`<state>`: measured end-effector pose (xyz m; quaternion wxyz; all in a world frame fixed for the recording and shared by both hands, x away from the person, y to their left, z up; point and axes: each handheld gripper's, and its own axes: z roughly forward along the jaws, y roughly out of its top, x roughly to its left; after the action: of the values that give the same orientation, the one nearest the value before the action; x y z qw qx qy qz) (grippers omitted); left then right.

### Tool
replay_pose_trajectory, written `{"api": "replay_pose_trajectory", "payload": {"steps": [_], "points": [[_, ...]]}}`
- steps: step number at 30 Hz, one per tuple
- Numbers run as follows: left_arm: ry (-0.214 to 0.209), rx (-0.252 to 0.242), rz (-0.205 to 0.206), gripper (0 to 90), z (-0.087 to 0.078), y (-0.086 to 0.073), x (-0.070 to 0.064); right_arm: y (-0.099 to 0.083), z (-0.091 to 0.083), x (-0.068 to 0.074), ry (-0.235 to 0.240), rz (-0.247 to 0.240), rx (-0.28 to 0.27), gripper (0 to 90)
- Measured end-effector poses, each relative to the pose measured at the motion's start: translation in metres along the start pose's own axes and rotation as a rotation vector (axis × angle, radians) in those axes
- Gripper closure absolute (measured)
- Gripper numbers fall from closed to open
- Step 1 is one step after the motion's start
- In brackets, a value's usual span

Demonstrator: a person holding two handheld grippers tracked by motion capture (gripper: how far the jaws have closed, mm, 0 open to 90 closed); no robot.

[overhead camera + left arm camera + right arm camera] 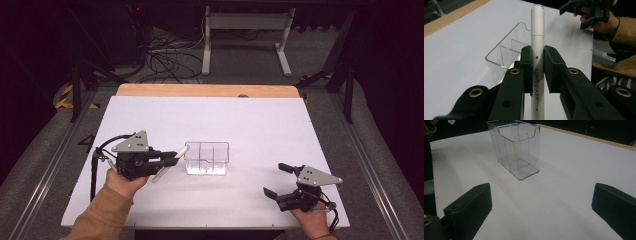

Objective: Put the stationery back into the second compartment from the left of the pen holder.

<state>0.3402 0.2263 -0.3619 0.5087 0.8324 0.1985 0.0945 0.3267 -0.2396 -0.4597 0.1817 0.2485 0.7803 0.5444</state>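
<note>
My left gripper (167, 159) is clamped on a white marker pen (537, 50), jaws closed on its barrel about mid-length, "KEY POINTS" printed along it. In the high view the pen's (170, 162) long axis is tilted: cap end up and away toward the far right, tail end down toward me. Cap tip sits just at the left wall of the clear acrylic organizer (207, 158), at rim height; can't tell if it touches. In the left gripper view the pen runs straight up between the jaws, with the organizer (506, 52) behind and left of it.

The organizer stands upright near the middle of the white table top (250, 125), with inner dividers and a notched front wall.

My right gripper (280, 181) is wide open, holding nothing, low over the table at the near right, well apart from the organizer (517, 150), which it faces. Nothing lies between them.
</note>
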Motion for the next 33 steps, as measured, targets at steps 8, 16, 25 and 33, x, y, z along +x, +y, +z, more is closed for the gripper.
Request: {"api": "replay_pose_trajectory", "payload": {"steps": [8, 16, 25, 33], "points": [[-0.008, -0.101, -0.013, 78.8, 0.002, 0.011, 0.003, 0.000, 0.000, 0.000, 0.002, -0.001, 0.001, 3.3], [0.001, -0.189, -0.022, 78.7, 0.009, 0.017, 0.004, -0.001, 0.001, 0.000, 0.005, 0.001, 0.003, 3.3], [-0.024, -0.257, -0.046, 78.8, 0.022, 0.026, 0.009, -0.001, 0.001, 0.000, 0.010, 0.003, 0.004, 3.3], [-0.027, -0.312, -0.070, 78.6, 0.040, 0.030, 0.015, -0.002, 0.001, 0.000, 0.014, 0.002, 0.005, 3.3]]}}
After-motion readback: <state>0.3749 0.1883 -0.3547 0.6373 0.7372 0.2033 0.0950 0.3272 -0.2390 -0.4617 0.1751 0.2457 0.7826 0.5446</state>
